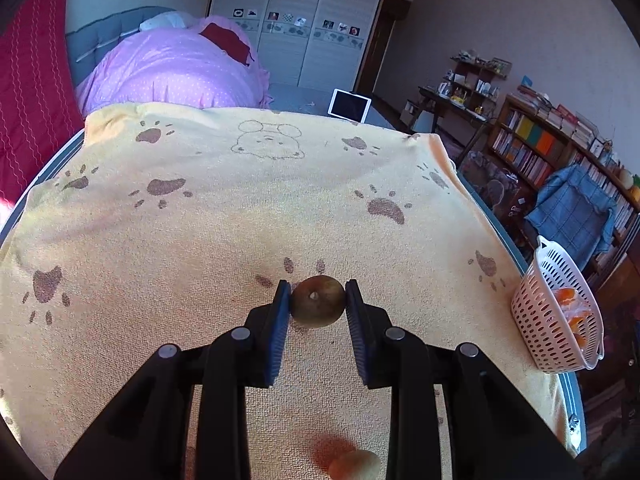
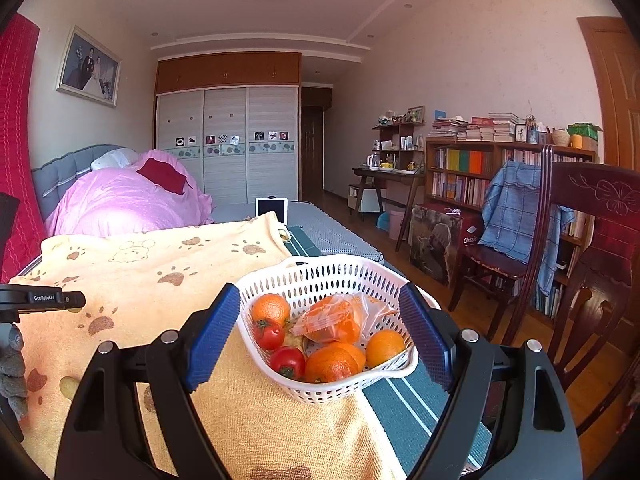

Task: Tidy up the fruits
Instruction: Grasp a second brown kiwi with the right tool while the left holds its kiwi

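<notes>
My left gripper (image 1: 318, 300) is shut on a round brown-green fruit (image 1: 317, 301) just above the yellow paw-print towel (image 1: 224, 216). A pale orange fruit (image 1: 355, 465) lies on the towel near the bottom edge, below the gripper. The white perforated basket (image 1: 558, 312) stands at the towel's right edge. In the right wrist view my right gripper (image 2: 320, 332) is open and empty, its fingers on either side of the basket (image 2: 320, 276) and held above it. The basket holds oranges (image 2: 331, 364), two tomatoes (image 2: 287, 361) and a bagged orange (image 2: 340, 320).
The towel covers a bed with a pink duvet (image 1: 172, 68) at its far end and a tablet (image 1: 349, 105) propped behind. A wooden chair (image 2: 560, 264) with a blue cloth and bookshelves (image 2: 480, 168) stand to the right. The left gripper's body (image 2: 40, 300) shows at the left edge.
</notes>
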Available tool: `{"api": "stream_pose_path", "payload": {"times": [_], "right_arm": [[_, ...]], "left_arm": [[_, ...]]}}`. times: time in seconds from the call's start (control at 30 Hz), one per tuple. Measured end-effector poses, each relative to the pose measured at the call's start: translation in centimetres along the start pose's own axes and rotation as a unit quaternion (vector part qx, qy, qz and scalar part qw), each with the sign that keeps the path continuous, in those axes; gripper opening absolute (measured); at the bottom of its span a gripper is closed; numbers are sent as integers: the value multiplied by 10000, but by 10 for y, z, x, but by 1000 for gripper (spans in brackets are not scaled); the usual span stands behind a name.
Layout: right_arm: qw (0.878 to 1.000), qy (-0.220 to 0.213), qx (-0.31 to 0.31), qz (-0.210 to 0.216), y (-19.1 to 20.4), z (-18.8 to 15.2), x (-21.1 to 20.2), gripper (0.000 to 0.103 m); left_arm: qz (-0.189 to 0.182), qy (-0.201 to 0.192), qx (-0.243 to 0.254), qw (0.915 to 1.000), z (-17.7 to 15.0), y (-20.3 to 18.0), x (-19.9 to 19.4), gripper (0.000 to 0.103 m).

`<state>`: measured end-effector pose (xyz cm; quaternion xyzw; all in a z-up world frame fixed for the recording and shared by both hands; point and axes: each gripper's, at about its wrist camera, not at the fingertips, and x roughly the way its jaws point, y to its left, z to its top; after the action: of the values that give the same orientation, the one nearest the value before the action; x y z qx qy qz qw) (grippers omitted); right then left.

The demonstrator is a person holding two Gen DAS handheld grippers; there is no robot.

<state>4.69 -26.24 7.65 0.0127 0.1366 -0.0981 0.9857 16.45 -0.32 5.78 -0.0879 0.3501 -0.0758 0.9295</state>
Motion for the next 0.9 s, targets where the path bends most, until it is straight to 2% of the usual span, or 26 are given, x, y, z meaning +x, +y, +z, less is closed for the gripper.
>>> {"api": "stream_pose_path", "payload": {"times": [0.1,0.17,0.3,0.4,0.53,0.63,0.7,0.8,0.9], "right_arm": [[9970,388,-72,666,17,2,-2,83],[9890,753,-117,1271,35,2,0,83],[9576,1528,-365,2414,79,-3,11,83],[9354,1946,-579,2896,113,-11,16,83],[9190,2307,-824,3090,146,-22,23,81],[9086,2584,-1015,3119,160,-31,34,69],[9013,2764,-1099,3151,168,-37,40,55],[8961,2880,-1206,3154,176,-43,44,43],[8933,2927,-1282,3162,183,-45,46,37]], "left_arm": [[67,-98,-71,9999,3,5,-5,28],[69,-140,-119,9998,4,8,-7,28],[136,-247,-188,9994,7,14,-13,28],[164,-300,-260,9991,8,21,-17,28],[237,-349,-336,9985,10,28,-20,28],[255,-387,-406,9981,12,32,-22,28],[251,-406,-445,9979,12,33,-24,28],[325,-456,-418,9976,12,33,-25,28],[357,-488,-385,9974,12,33,-26,28]]}}
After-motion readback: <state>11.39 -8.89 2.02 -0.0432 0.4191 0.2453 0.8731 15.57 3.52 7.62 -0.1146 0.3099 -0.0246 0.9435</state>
